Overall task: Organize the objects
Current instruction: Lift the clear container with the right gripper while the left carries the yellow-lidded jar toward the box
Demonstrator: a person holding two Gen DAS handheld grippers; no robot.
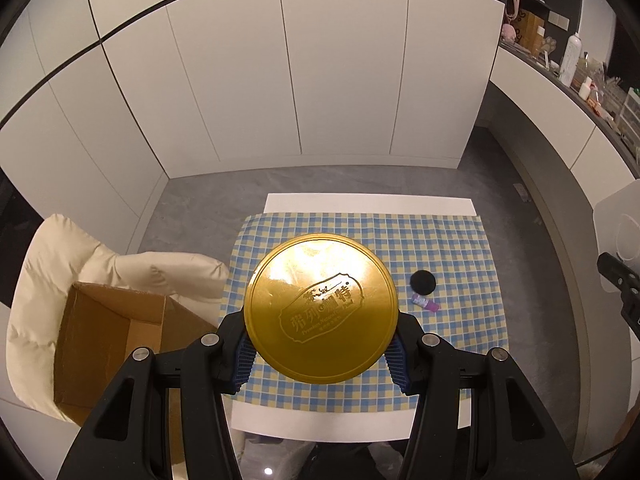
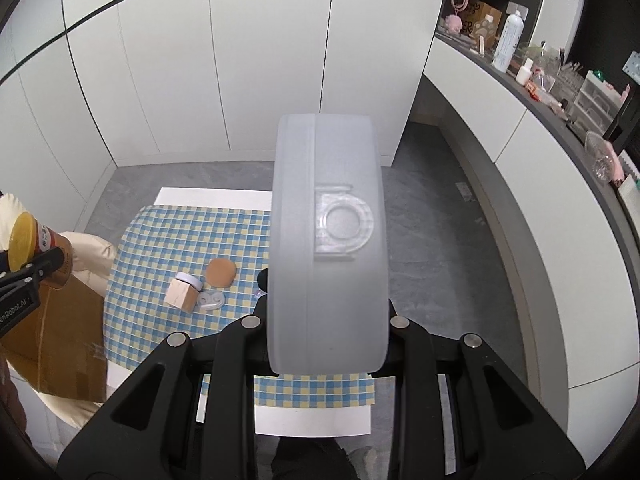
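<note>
My left gripper (image 1: 320, 360) is shut on a jar with a gold embossed lid (image 1: 320, 308), its blue pads (image 1: 245, 362) pressing the lid's rim from both sides, well above the table. The right wrist view shows the same jar (image 2: 24, 246) at the far left. My right gripper (image 2: 328, 320) is shut on a frosted plastic case (image 2: 328, 240) with a round clasp, held on edge; its fingertips are hidden behind the case. That case (image 1: 620, 236) shows at the left view's right edge.
Below is a white table with a blue-and-yellow checked cloth (image 1: 440, 240). A wooden cube (image 2: 180, 295), a small white-lidded jar (image 2: 190, 280), a tan round puff (image 2: 221, 273), a lens case (image 2: 212, 301), a black round thing (image 1: 423, 281) and a pink tube (image 1: 425, 303) lie there. An open cardboard box (image 1: 112, 344) sits left on a cream cushion (image 1: 48, 280).
</note>
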